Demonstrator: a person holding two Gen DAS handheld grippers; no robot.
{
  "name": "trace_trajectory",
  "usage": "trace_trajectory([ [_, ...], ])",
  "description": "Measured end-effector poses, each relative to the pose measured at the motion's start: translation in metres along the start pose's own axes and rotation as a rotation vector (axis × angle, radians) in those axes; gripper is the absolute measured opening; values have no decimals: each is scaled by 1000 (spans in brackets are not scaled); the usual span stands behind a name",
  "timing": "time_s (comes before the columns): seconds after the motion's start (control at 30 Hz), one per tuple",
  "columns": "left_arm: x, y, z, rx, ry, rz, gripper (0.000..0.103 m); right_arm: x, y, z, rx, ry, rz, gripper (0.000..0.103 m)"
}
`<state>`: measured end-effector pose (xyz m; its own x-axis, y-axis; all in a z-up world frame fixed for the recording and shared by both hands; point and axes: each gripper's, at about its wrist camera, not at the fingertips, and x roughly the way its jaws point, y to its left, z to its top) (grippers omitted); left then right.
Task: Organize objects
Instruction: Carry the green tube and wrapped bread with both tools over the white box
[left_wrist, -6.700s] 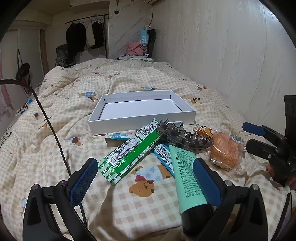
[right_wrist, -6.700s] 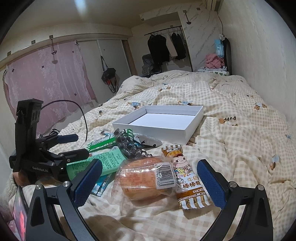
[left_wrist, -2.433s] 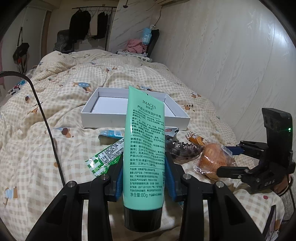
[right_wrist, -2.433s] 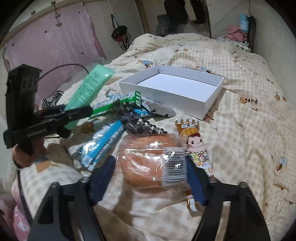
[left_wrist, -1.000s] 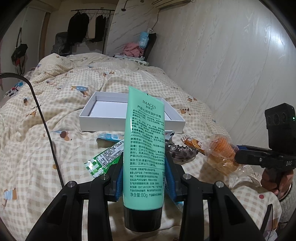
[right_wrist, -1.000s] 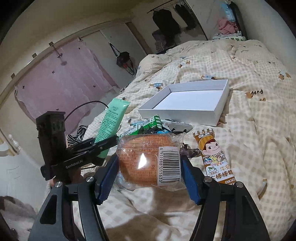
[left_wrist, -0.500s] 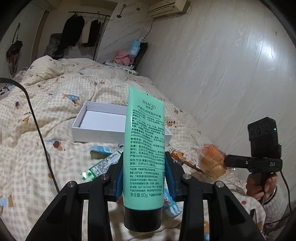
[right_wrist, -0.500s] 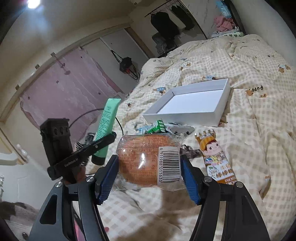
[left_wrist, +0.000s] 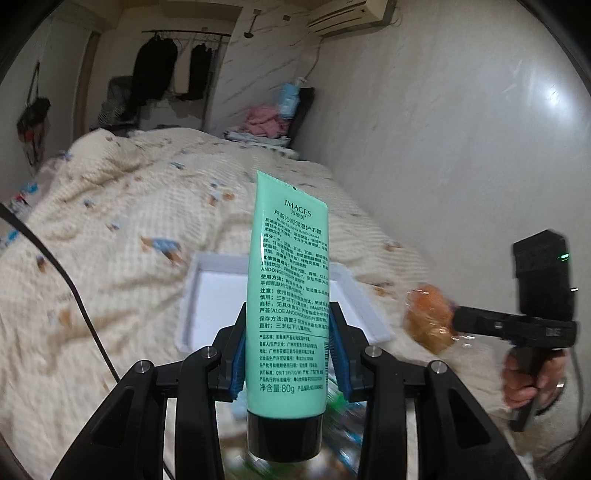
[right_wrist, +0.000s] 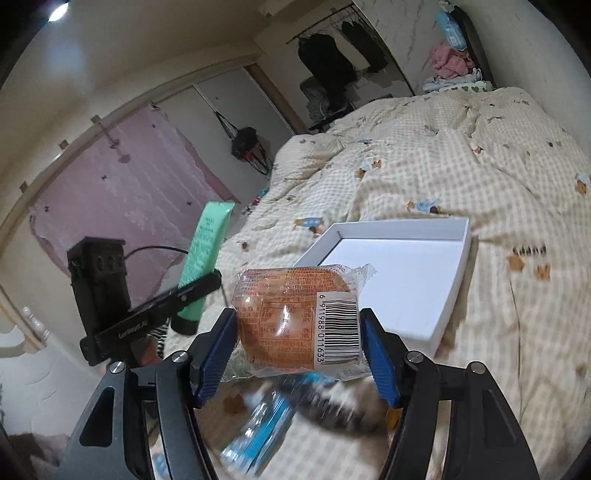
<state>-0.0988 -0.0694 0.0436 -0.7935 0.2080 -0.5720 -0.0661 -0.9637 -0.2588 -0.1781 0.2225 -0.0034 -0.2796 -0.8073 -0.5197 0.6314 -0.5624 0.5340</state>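
Looking across the bed (right_wrist: 461, 147): checked cream quilt with small bear prints covers it, wall running along one side. White shallow box (right_wrist: 402, 280) sits open on the quilt, its inside bare as far as I can see, nothing touching its rim.

Left gripper (left_wrist: 288, 354) is up off the quilt, blue pads clamped narrow on a mint-green hand cream tube (left_wrist: 291, 295), black cap at the bottom, crimped end pointing up. Tube stands roughly upright in front of the box in the left wrist view. From the right wrist view the same tube (right_wrist: 207, 254) and gripper sit well apart to the side, over the bed's edge.

Right gripper (right_wrist: 299, 347) holds a wrapped orange bun (right_wrist: 295, 317) in clear plastic, barcode label facing the camera, pads pressing the wrapper from both sides at a medium gap. Bun hangs in the air, near the box's closest corner (not over the inside, by my read). A hand (left_wrist: 524, 380) grips the right handle.

Below the bun, blurred: a blue-and-white packet (right_wrist: 258, 428) on the quilt, plus something dark I cannot identify.
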Motion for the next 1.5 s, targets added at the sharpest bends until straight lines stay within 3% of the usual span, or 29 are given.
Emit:
trace_trajectory([
  [0.1, 32, 15, 11, -32, 37, -23, 41, 16, -5, 16, -23, -3, -67, 67],
  [0.23, 73, 20, 19, 12, 68, 33, 41, 42, -20, 24, -12, 33, -131, 67],
  [0.37, 111, 22, 17, 99, 85, 167, 41, 62, -39, 23, 33, 70, -169, 67],
  [0.43, 120, 29, 18, 103, 80, 174, 41, 68, -49, 24, 55, 78, -183, 67],
  [0.6, 135, 38, 18, 154, 56, 282, 41, 74, -59, 21, 51, 88, -219, 67],
  [0.73, 150, 48, 15, 107, 116, 302, 41, 84, -69, 19, 60, 109, -235, 67],
  [0.83, 158, 58, 7, 59, 184, 248, 41, 90, -71, 16, 59, 129, -240, 67],
  [1.13, 174, 38, -23, 152, 334, 237, 41, 99, -68, 10, 5, 171, -290, 67],
  [1.23, 177, 34, -28, 172, 358, 267, 40, 100, -70, 9, -2, 165, -310, 67],
  [1.5, 167, 39, -37, 104, 410, 249, 38, 105, -64, 3, -77, 197, -351, 67],
])
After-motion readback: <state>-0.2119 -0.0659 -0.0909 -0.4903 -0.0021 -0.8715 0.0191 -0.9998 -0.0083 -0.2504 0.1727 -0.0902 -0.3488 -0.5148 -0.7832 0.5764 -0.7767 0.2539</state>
